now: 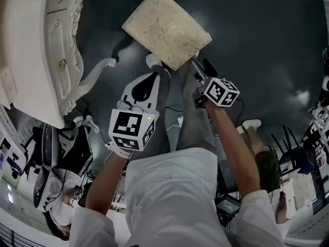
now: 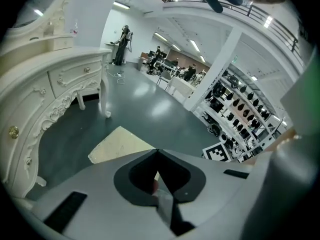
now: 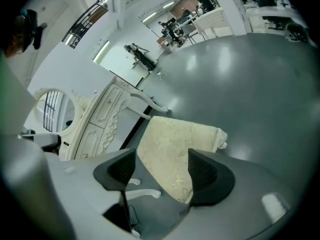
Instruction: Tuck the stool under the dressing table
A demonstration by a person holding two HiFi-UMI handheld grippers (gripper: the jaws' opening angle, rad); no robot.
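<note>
The stool's [image 1: 165, 27] long axis is running upper left to lower right in the head view. The left tool [image 2: 159, 153] is pressing shut; the right tool [image 3: 162, 166] is gaping around its near edge.

- One stool [image 1: 165, 29], with one pale cushioned seat
- One white dressing table [image 1: 36, 50]
- One round drawer knob [image 1: 62, 63] showing on that table in the head view
- One rounded mirror [image 3: 50, 109] on it in the right gripper view
- Two grippers: the left gripper [image 1: 154, 76] and the right gripper [image 1: 202, 68]
- Two marker cubes: the left cube [image 1: 131, 130] and the right cube [image 1: 222, 91]
- Two bare forearms of one person: the left forearm [image 1: 103, 181] and the right forearm [image 1: 237, 148]
</note>
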